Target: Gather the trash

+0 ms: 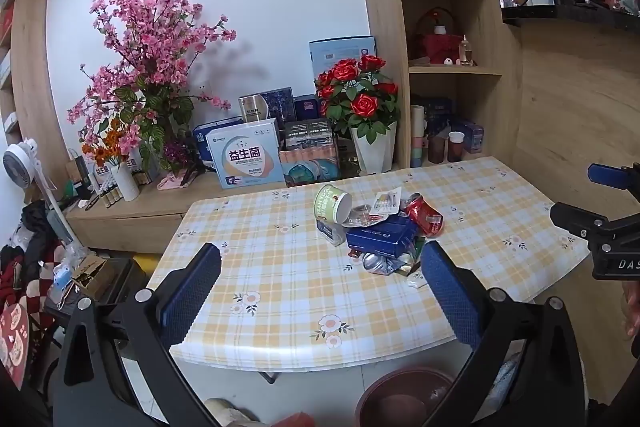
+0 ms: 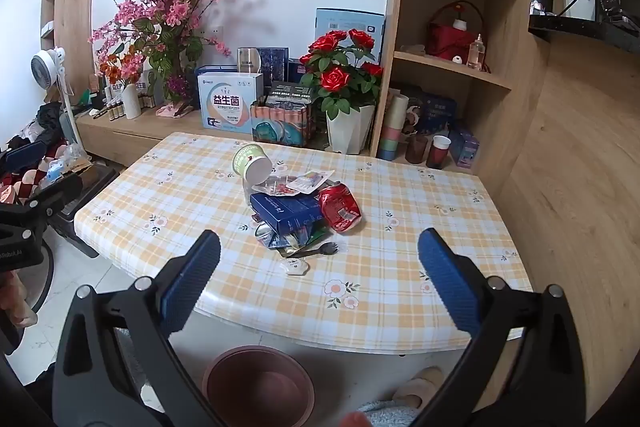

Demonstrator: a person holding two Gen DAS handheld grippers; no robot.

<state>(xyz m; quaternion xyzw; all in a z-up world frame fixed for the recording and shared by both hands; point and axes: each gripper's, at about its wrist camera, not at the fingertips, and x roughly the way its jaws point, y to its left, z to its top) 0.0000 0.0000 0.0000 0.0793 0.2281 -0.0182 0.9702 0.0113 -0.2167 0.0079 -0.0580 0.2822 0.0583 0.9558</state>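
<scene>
Crumpled trash pile (image 2: 298, 211) mid checked worktop (image 2: 400, 267), beyond both grippers' wide-open, empty jaws, round bin (image 2: 260, 383) below edge

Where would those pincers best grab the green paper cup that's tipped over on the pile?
Probably across the green paper cup's side wall near its white base, coming from above. It lies tilted atop the pile, base toward us, so the round sides are free.

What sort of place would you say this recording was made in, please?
Most likely a lived-in home, perhaps a dining corner: a table with a checked floral cloth, wooden shelves holding mugs and cups, and artificial flowers in vases along a low cabinet. A brown bin stands on the floor.
</scene>
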